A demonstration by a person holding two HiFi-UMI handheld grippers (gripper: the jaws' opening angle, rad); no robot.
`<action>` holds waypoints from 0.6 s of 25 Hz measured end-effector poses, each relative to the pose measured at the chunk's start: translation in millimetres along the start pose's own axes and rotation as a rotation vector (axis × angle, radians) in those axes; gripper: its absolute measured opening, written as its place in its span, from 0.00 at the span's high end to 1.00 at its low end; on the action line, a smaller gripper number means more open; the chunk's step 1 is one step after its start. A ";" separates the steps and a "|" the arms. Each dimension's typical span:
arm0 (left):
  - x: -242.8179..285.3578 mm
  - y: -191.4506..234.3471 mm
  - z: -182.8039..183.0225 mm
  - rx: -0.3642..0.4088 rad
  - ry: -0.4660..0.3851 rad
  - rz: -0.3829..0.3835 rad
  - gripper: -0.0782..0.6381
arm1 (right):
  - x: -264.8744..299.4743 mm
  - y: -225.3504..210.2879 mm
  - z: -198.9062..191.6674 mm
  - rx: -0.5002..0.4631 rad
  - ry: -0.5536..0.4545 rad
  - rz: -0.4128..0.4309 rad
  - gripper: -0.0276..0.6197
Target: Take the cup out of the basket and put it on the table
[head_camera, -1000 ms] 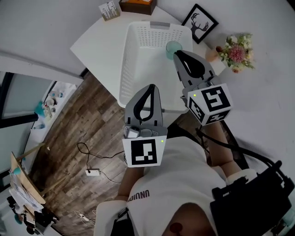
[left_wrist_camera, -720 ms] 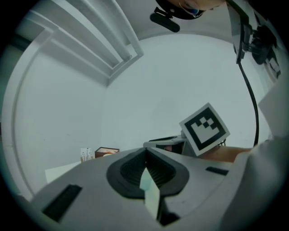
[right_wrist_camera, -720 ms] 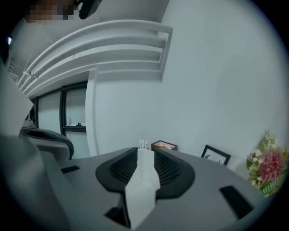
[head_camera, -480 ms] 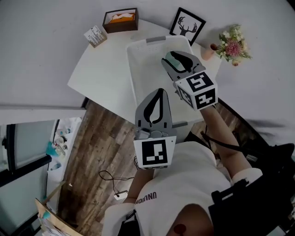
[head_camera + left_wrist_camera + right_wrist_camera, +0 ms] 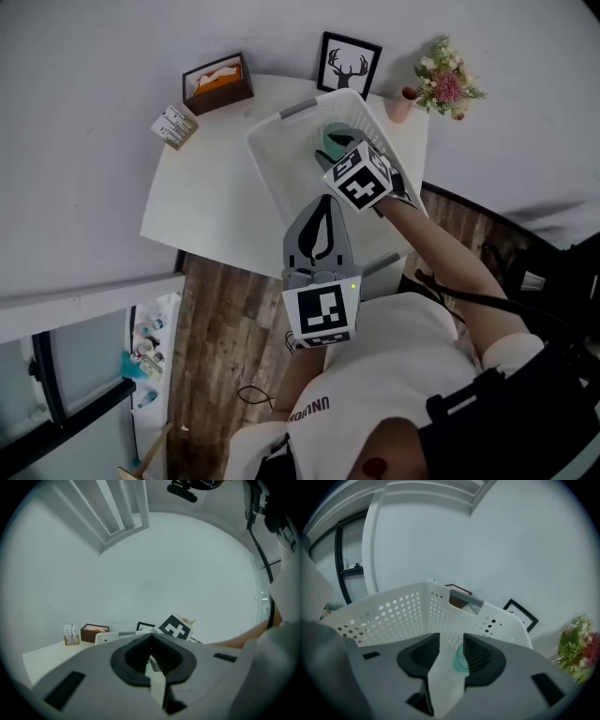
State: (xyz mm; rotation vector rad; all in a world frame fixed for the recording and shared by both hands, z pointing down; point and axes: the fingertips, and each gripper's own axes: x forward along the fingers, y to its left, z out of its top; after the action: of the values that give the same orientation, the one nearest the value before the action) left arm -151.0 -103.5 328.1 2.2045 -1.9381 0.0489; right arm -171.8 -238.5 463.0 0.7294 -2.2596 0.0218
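A translucent teal cup [image 5: 328, 134] stands inside the white perforated basket [image 5: 272, 141] on the white table [image 5: 206, 197]. My right gripper [image 5: 336, 150] reaches down into the basket at the cup. In the right gripper view its jaws [image 5: 450, 639] are open and have just been opening. The cup [image 5: 459, 660] shows low in the gap, by the right pad, and I cannot tell if it touches. My left gripper [image 5: 325, 199] is shut and empty, held over the basket's near rim. In the left gripper view [image 5: 151, 639] its pads meet.
At the table's back stand a brown box [image 5: 217, 82] with orange contents, a small card holder [image 5: 174, 126], a framed deer picture [image 5: 349, 64] and a pot of flowers [image 5: 441, 89]. The wooden floor [image 5: 225, 319] lies beyond the table's near edge.
My right gripper has dropped into the basket towards the cup, and its jaws have gone from shut to open. The left gripper has edged forward and stays shut.
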 end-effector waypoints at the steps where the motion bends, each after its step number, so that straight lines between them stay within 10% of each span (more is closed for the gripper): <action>1: 2.3 0.5 -4.0 0.019 0.022 -0.007 0.87 | 4.6 -0.5 -3.5 -0.010 0.018 -0.003 0.71; 15: 12.2 -3.0 -19.7 0.055 0.084 -0.037 0.87 | 55.1 -5.8 -51.1 -0.103 0.194 -0.039 0.71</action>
State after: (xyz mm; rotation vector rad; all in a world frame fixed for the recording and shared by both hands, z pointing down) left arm -144.2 -111.6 348.9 2.2338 -1.8730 0.1876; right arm -166.1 -259.0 535.3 0.6858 -2.0456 -0.0409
